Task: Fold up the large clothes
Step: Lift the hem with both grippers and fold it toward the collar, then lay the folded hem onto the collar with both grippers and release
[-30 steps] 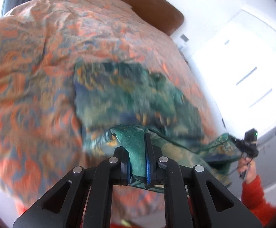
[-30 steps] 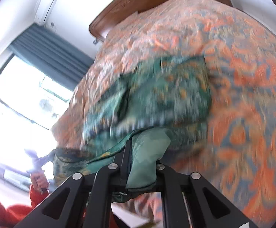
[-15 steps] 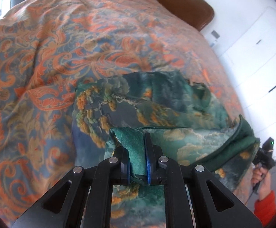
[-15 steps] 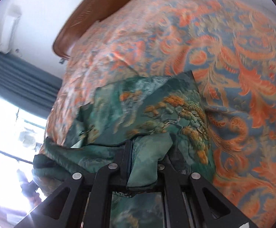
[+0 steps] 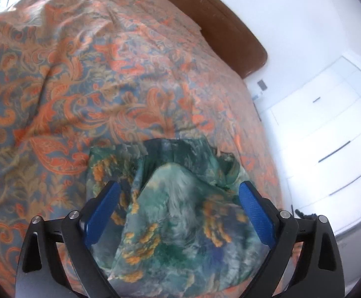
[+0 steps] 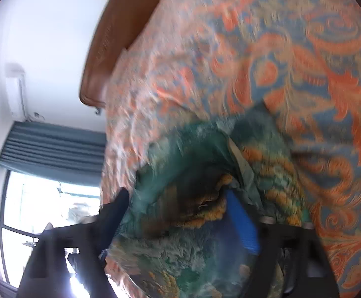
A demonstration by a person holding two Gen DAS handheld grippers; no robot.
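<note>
Letting go of the garment on the bed

We were opening both jaws: the left hand-held gripper [image 5: 178, 213] and the right hand-held gripper [image 6: 178, 213] straddled the green garment [image 5: 180, 226] unpinched on the bedspread [image 5: 81, 87].

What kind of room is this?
Most likely a bedroom: a bed with a patterned bedspread and brown headboard, white drawers, and a curtained window.

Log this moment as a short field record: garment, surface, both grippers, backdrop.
garment: green printed garment, folded over, lying on the bed
surface: orange paisley bedspread
left gripper: jaws opening, pads clear of the cloth, which lies between them
right gripper: jaws opening, cloth between them, view blurred
backdrop: brown headboard, white drawers
</note>
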